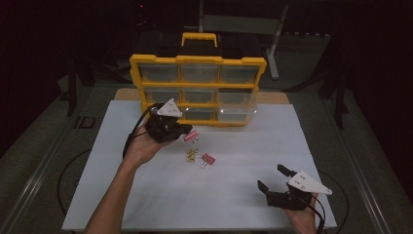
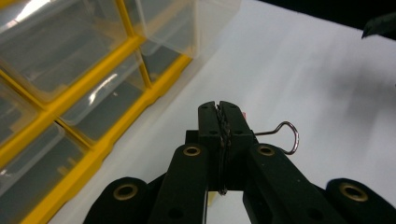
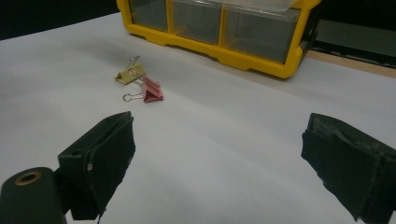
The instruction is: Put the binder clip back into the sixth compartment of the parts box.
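My left gripper (image 1: pixel 185 130) hangs above the white table (image 1: pixel 146 195), just in front of the yellow drawer organizer (image 1: pixel 197 60). It is shut on a pink binder clip (image 1: pixel 191 137). In the left gripper view the jaws of my left gripper (image 2: pixel 219 106) pinch the clip's wire handle, and the other wire loop (image 2: pixel 288 138) sticks out to the right. A yellow binder clip (image 1: pixel 192 155) and a second pink binder clip (image 1: pixel 208 159) lie together mid-table, seen again as the yellow binder clip (image 3: pixel 127 74) and the pink one (image 3: pixel 152 92). My right gripper (image 1: pixel 272 177) rests open near the front right, its jaws (image 3: pixel 219 135) wide apart with nothing between them.
The organizer (image 3: pixel 243 51) stands upright at the back of the table, with several clear drawers (image 2: pixel 56 51) in a yellow frame and a handle (image 1: pixel 199 38) on top. Dark floor surrounds the table edges. A metal stand (image 1: pixel 272 44) is behind.
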The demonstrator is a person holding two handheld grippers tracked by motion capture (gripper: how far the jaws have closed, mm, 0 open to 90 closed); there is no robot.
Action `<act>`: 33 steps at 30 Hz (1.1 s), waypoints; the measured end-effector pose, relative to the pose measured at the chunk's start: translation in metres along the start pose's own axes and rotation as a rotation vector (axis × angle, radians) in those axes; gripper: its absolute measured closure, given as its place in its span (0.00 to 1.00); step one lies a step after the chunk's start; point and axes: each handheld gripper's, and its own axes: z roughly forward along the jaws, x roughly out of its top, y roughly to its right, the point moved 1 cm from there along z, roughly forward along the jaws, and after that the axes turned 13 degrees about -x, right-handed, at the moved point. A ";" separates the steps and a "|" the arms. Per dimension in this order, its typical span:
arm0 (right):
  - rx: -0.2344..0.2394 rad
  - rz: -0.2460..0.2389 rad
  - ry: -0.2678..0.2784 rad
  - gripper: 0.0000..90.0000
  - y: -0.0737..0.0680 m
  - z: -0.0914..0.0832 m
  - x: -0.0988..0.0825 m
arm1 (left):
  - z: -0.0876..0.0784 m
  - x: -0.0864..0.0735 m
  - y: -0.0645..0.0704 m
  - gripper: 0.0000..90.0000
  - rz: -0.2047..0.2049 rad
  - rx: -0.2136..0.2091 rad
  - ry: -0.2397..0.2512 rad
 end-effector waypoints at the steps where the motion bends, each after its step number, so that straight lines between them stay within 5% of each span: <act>1: -0.001 0.000 0.000 0.10 0.000 0.000 0.000 | -0.001 0.002 -0.001 0.99 -0.001 -0.003 0.001; 20: -0.002 0.005 -0.006 0.10 0.001 0.000 0.000 | -0.027 0.049 -0.021 0.99 0.026 -0.002 0.045; 33: -0.013 0.010 0.008 0.10 0.002 0.000 0.000 | -0.025 0.081 -0.031 0.99 0.044 -0.010 0.070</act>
